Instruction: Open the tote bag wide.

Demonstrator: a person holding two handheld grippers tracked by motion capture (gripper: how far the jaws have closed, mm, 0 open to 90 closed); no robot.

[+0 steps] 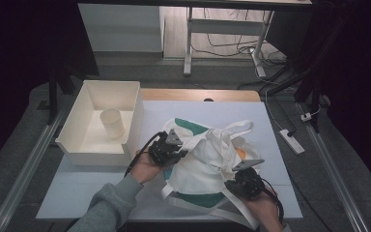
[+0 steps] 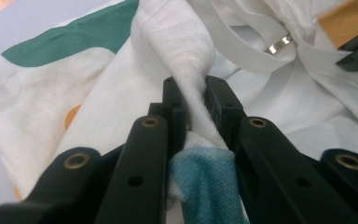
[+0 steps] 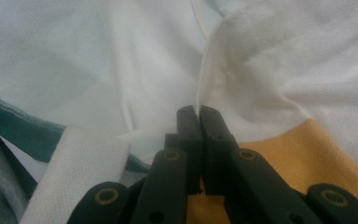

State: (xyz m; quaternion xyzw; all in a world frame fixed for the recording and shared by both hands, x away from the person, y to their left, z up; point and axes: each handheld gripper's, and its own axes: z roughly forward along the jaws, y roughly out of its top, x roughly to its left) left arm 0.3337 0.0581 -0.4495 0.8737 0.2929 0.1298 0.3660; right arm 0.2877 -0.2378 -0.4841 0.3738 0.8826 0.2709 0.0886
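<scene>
Left gripper pinches a bag fold between its jaws; right gripper clamped on the opposite edge (bag spans between).

A pale table fills the middle of the frame, a wooden strip along its far edge; grey floor surrounds it; a white desk leg stands at upper centre; cables trail beside it; a power strip lies at right; the frame's upper corners are dark.
</scene>
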